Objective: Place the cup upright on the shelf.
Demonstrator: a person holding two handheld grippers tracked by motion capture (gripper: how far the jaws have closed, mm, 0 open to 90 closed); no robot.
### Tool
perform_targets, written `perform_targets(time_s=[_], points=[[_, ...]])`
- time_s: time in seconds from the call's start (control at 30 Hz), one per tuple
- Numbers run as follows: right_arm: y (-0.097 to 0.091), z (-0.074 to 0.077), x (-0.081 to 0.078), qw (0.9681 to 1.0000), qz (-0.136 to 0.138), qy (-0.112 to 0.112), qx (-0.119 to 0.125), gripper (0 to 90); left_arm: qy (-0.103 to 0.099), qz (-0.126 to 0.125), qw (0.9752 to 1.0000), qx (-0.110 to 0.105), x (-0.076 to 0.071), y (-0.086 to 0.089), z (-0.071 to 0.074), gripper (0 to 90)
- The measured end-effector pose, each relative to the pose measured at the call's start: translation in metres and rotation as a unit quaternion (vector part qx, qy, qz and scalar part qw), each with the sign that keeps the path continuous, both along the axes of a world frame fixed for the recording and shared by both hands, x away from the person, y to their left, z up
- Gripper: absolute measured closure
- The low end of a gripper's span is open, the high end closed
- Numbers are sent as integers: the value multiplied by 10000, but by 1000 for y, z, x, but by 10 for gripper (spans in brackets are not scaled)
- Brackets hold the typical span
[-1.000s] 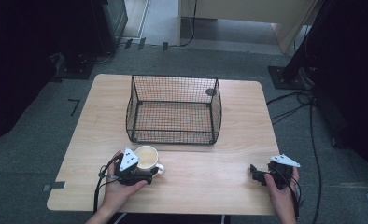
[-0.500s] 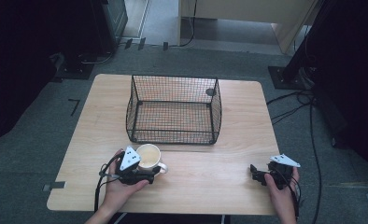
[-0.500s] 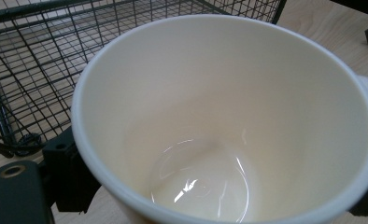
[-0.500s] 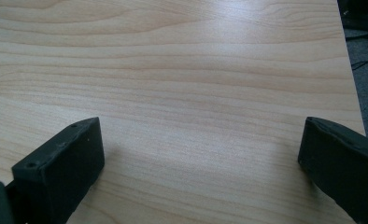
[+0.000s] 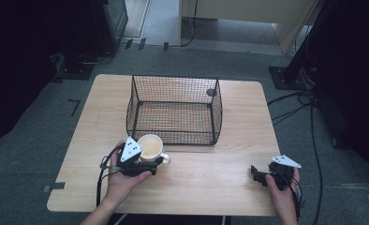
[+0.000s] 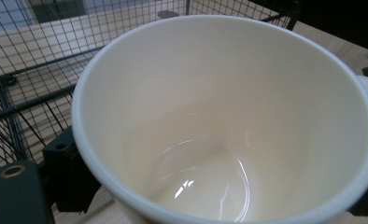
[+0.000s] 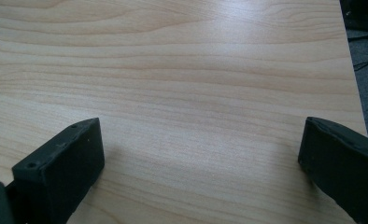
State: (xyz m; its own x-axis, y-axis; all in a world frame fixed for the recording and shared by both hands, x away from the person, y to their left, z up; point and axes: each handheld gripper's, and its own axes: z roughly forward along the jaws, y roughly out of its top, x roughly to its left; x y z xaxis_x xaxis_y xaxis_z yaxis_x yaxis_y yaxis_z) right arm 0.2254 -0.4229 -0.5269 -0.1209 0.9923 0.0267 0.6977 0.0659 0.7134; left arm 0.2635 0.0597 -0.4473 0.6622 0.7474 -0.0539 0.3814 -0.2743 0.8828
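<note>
An empty cream mug (image 5: 150, 146) with a handle on its right side is just in front of the black wire basket's (image 5: 173, 136) front left corner. My left gripper (image 5: 151, 155) is shut on the mug, one black finger (image 6: 65, 172) against its outer wall. In the left gripper view the mug's glossy inside (image 6: 219, 116) looms close, with the basket mesh behind it. I cannot tell whether the mug touches the table. My right gripper (image 5: 256, 172) is low over the table's front right, open, with bare wood between its jaws (image 7: 201, 144).
The light wooden table (image 5: 210, 187) carries the open-topped basket at its middle back. A small dark disc (image 5: 210, 92) hangs at the basket's far right corner. Cables and dark stands lie on the grey floor around the table.
My left gripper has shifted the mug a little farther from the person, toward the basket's front. The right gripper has stayed where it was.
</note>
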Motion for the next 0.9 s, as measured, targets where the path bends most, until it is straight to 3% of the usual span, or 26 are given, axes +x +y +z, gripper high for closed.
perform_targets(time_s=[0.13, 0.43, 0.9], points=[[0, 0, 0, 10000, 10, -1, 12, 2, -158, 62, 9998, 67, 8, -1, 16, 88], [0, 0, 0, 10000, 11, -1, 16, 2, -351, 76, 9994, -21, 20, -8, 35, 88], [0, 0, 0, 10000, 58, 0, 30, 2, -376, 102, 9992, -108, 48, -22, 45, 89]])
